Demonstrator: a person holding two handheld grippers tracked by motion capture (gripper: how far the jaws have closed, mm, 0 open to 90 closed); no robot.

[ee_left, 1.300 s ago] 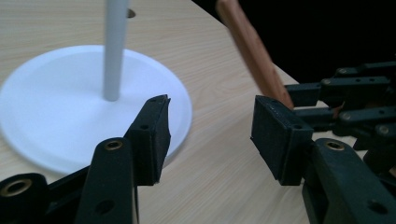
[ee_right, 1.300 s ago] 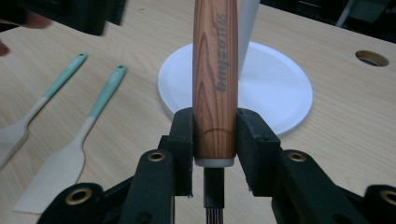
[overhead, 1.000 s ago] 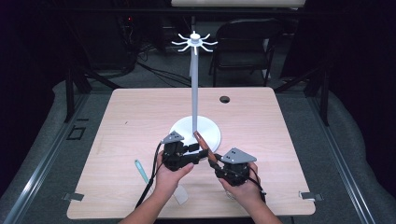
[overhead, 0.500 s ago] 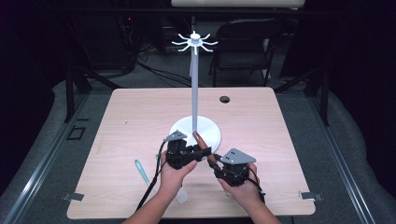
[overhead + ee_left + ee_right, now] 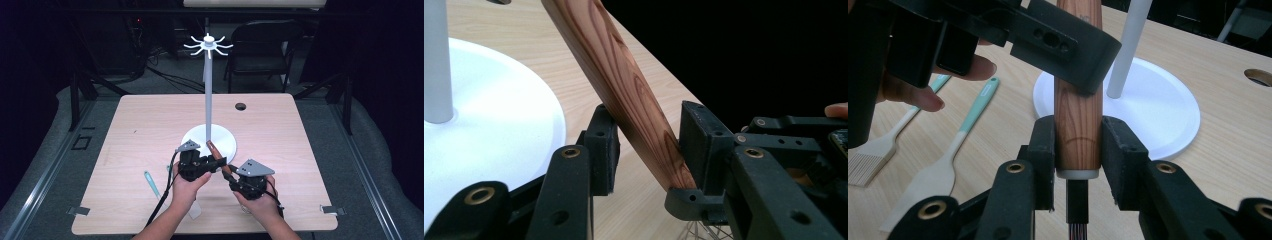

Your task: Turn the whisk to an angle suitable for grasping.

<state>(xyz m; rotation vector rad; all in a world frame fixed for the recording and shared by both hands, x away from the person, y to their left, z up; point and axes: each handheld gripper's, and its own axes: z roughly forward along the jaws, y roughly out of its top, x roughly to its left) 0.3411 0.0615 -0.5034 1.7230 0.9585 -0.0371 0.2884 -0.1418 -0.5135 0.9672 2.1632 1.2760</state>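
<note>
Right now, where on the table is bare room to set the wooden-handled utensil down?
The table is bare left of the white stand base, and right of it toward the far right edge beyond the cable hole. It is crowded near the front, where the teal spatula, both grippers and the wooden handle gather.

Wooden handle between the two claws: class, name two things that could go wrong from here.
1. The right claw clamps the wooden handle near its end, while the left claw only straddles it, with a gap at one pad. If the right claw opens first, the handle may slip out and drop.
2. The handle slants up close to the white stand. A careless swing might knock its pole.
</note>
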